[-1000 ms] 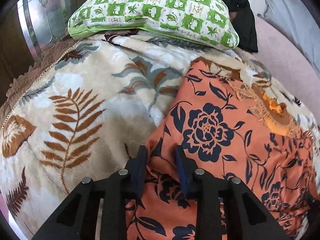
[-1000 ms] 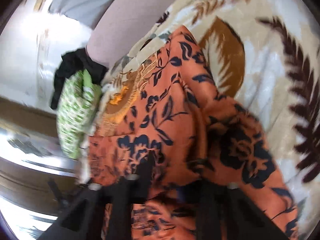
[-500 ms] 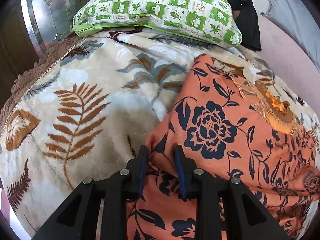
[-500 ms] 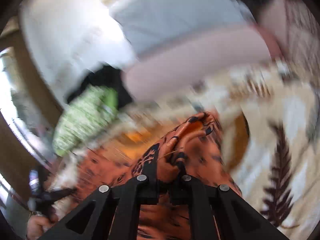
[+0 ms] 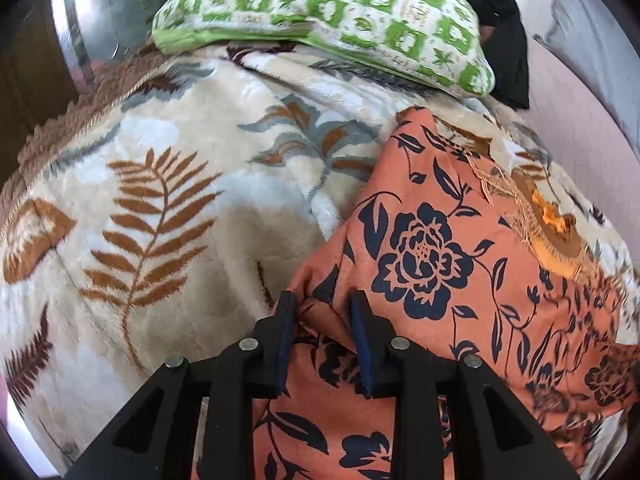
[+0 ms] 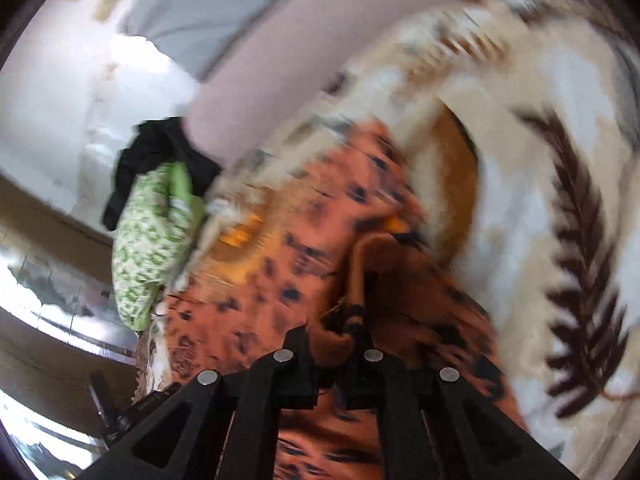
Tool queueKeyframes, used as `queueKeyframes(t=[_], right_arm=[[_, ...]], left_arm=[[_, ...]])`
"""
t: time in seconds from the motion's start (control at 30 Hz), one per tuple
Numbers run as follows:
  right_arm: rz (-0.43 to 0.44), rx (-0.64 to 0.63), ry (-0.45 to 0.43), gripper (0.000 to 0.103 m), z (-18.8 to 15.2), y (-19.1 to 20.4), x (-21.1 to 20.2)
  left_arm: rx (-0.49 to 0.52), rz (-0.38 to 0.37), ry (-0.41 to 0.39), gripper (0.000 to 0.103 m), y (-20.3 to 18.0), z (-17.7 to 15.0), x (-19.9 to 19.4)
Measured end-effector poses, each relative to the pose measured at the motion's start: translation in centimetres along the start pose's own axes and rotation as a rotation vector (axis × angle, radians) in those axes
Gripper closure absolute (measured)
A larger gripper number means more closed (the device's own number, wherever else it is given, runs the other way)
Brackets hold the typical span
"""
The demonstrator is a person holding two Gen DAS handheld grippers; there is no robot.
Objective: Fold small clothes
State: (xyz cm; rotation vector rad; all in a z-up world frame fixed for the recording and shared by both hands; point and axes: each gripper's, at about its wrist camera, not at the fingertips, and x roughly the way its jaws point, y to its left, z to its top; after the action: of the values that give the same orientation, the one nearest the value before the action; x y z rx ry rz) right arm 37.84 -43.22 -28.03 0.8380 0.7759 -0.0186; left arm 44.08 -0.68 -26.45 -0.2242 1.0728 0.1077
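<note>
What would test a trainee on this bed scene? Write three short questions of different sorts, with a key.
1. True or false: both grippers grip the orange floral garment.
2. What lies at the far end of the leaf-print blanket? A green checked pillow, B basket, C towel.
3. Fill in: beside the pillow lies a ____ cloth.

Key: 1 true: left gripper and right gripper each pinch a fold. 2 A, green checked pillow. 3 black cloth.

This was a home bedroom: a bed lay under a plush leaf-print blanket point(image 5: 168, 208), with a green-checked pillow point(image 5: 340, 12) at twelve o'clock, a black garment point(image 5: 504, 40) at one o'clock, and a grey cushion point(image 5: 592, 40) beyond.
</note>
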Motion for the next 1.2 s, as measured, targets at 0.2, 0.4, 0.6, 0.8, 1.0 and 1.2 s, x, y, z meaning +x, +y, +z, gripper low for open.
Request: queueKeyframes(t=[0.2,0.4,0.6,0.8,1.0,1.2], right_arm=[[0.178,-0.209,-0.090,0.097,4.0,10.9,-1.4],[0.081,-0.427,-0.292,0.097,4.0,11.1,-3.6],[-0.199,-0.200,-0.021,0.097,1.5,-3.7,2.4],[-0.294,-0.216,0.073,0.062,1.5,-3.2,1.1],[-0.362,-0.202,-0.045,0.034,1.5,-1.3,-3.4],[-0.227,-0.387,-0.101,0.038,0.7,6.1,-1.0]], left_arm=[[-0.076,-0.017,0.002,0.073,0.5,0.2,-0.1],[-0.084,-0.017,-0.034,0.072,-0.2,-0.2,-0.7],[0.015,0.021,-0.042,0.072,-2.5,-1.4,-1.3],[-0.041,0.043,-0.065,0.072,-0.4,-0.4,-2.7],[-0.130,0.015,-0.126,0.072,2.8,0.9,-4.2],[0.028,-0.153,-0.092,0.066,-1.5,0.4,-2.8]])
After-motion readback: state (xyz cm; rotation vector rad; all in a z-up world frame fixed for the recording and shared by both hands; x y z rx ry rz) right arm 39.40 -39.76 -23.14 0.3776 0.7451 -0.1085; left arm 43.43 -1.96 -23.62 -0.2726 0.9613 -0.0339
